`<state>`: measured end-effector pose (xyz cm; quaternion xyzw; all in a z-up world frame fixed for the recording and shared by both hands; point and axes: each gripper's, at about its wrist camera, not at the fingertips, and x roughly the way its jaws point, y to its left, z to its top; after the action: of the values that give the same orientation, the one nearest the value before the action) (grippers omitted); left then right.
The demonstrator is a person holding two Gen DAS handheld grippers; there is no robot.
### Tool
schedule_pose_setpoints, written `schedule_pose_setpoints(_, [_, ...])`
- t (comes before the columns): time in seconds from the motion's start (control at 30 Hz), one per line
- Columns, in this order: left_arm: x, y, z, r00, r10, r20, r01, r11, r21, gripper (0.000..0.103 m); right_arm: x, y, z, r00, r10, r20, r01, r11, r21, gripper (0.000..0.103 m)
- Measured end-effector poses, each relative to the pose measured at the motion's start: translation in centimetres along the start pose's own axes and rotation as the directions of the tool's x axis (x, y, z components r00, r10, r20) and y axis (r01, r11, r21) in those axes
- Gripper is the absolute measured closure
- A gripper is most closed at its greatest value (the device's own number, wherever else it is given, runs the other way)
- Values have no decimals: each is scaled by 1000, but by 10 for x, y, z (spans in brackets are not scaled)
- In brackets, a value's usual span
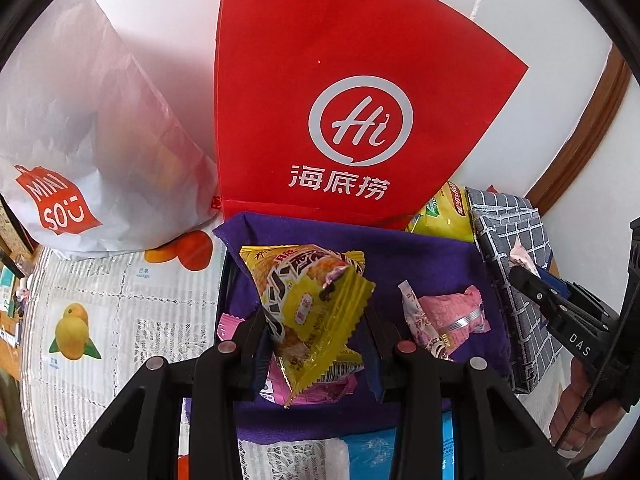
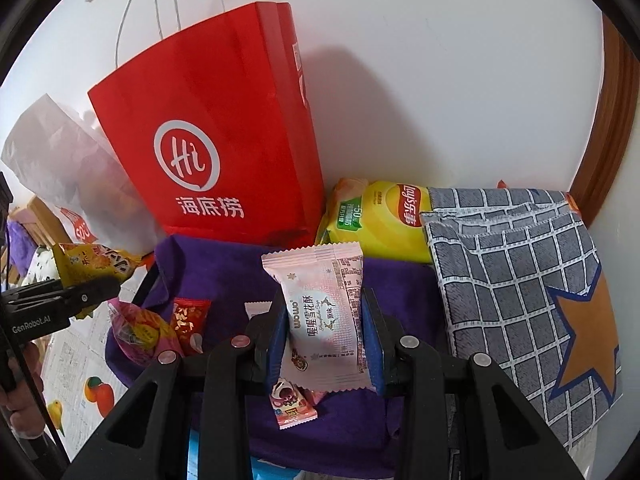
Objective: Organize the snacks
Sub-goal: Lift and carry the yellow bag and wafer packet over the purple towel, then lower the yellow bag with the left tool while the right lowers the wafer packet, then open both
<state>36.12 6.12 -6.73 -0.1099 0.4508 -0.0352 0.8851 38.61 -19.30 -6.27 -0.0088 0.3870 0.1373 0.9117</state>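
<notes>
My left gripper is shut on a yellow snack packet, held above the purple cloth-lined bin. My right gripper is shut on a pale pink snack packet over the same purple bin. Loose in the bin lie a pink packet, a red packet, a pink and yellow one and a small pink bear-print packet. Each gripper shows in the other's view: the right gripper at the right edge, the left gripper at the left edge.
A red paper bag and a white Miniso bag stand against the wall behind the bin. A yellow crisp bag lies beside a grey checked cloth bin with an orange star. A fruit-print tablecloth covers the left.
</notes>
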Motion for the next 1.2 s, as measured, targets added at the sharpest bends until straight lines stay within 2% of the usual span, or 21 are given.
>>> schedule_pose_setpoints(0.67, [2, 9, 1, 1000, 12, -20, -13, 1000, -22, 67, 8, -2, -2, 999, -15, -30, 15, 1000, 2, 68])
schedule_pose_setpoints(0.8, [5, 13, 1, 999, 16, -31, -17, 999, -28, 67, 14, 3, -3, 999, 1, -42, -1, 1000, -13, 68])
schedule_pose_setpoints(1.2, [29, 6, -3, 995, -17, -99, 15, 1000, -22, 67, 57, 22, -15, 984, 46, -175, -54, 998, -42, 68])
